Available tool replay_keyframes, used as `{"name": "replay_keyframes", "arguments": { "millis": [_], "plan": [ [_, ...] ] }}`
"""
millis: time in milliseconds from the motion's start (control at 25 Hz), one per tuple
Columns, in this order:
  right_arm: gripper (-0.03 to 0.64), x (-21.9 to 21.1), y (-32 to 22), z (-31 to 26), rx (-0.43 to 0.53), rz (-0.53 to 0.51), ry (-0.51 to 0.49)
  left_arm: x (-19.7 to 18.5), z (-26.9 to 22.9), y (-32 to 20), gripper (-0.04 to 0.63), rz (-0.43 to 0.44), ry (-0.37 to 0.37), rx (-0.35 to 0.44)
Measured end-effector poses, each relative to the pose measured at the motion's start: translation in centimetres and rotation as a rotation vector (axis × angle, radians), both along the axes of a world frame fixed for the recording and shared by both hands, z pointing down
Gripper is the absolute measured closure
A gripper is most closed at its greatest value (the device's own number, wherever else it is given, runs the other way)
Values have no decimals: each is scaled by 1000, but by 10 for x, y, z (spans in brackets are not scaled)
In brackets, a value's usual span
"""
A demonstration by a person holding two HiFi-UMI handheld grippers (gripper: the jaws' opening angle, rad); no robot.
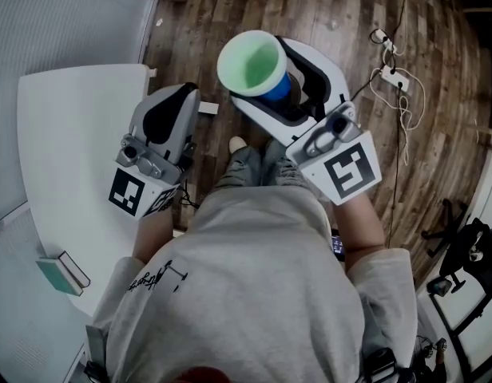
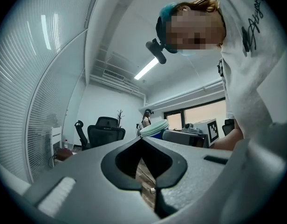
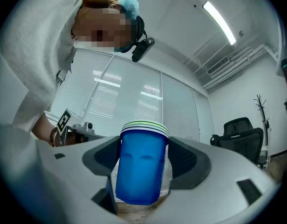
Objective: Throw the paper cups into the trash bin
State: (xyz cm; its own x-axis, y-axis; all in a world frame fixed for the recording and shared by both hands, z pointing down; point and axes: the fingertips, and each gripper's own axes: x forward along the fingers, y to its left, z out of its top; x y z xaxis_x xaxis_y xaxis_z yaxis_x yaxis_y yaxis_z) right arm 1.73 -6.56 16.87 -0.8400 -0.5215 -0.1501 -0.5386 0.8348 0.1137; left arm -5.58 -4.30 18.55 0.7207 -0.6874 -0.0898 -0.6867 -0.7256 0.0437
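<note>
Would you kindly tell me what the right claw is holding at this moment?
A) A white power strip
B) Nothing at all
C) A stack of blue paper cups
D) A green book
C: the right gripper view shows the right claw closed on both sides of the stack of blue paper cups, with several nested rims showing at the top.

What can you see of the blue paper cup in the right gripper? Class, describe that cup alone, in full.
The blue paper cup looks like several nested cups, since stacked white and green rims show at its top. Its outside wall is blue and its inside is green. It stands upright, mouth up, clamped between the dark padded jaws of the right gripper, and its wall looks slightly dented. It is held above the wooden floor, touching nothing else.
</note>
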Motion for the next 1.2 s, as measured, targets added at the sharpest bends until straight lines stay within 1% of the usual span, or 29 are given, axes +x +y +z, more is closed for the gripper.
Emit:
{"name": "replay_keyframes", "arguments": {
  "millis": [280, 480, 640, 760, 1000, 1200],
  "plan": [
    [321, 15, -10, 28, -19, -1, 1, 13, 33, -12, 601, 5, -4, -36],
    [321, 21, -17, 52, -55, 4, 5, 22, 54, -21, 601, 11, 7, -63],
    [321, 23, -22, 73, -81, 14, 18, 24, 68, -26, 601, 21, 5, -75],
    [322, 25, -24, 88, -99, 21, 17, 24, 79, -28, 601, 26, 18, -88],
    [322, 34, -30, 114, -137, 35, 0, 31, 99, -36, 601, 21, 15, -108],
    [322, 37, -35, 137, -161, 36, 14, 32, 122, -39, 601, 18, 21, -136]
  ]
}}
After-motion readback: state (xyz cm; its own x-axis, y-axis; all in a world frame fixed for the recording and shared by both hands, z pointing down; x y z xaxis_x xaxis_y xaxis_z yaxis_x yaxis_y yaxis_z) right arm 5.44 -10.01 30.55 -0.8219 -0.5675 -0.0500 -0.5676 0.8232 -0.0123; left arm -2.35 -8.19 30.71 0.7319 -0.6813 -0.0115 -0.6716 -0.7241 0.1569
